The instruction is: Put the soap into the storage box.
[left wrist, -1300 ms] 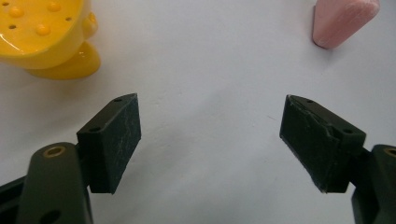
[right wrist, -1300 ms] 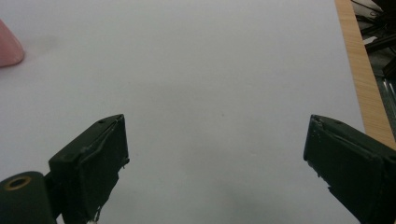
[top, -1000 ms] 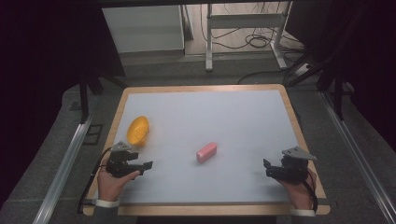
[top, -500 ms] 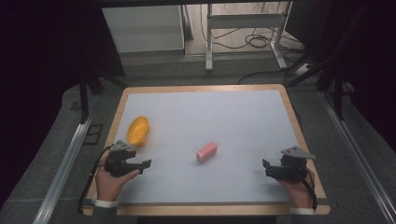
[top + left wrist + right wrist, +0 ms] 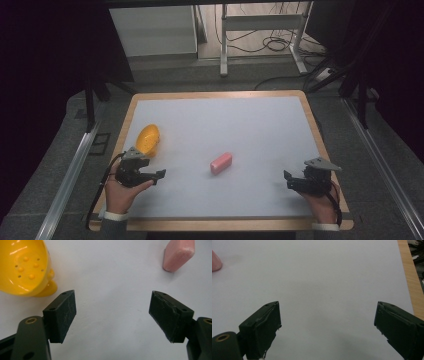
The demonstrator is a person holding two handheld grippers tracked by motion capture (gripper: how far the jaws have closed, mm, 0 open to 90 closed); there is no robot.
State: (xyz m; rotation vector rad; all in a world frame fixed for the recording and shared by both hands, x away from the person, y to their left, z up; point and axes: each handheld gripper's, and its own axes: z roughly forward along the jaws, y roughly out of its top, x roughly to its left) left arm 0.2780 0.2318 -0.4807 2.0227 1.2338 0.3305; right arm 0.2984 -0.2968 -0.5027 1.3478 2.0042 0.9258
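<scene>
Near the middle of the white worktop (image 5: pixel 260 125) lies the pink block (image 5: pixel 221 163), apart from the yellow bowl (image 5: pixel 148 139) at the left. Both the left tool (image 5: pixel 159 174) and the right tool (image 5: pixel 289 180) rest spread wide and empty. Whichever takes the block should probably straddle its narrow sides squarely before closing.

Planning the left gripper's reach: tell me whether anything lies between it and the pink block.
Nothing visible does. The left gripper is open, and bare white table runs from it to the pink block. The yellow dish sits off to the far side of the gripper, clear of that line.
</scene>
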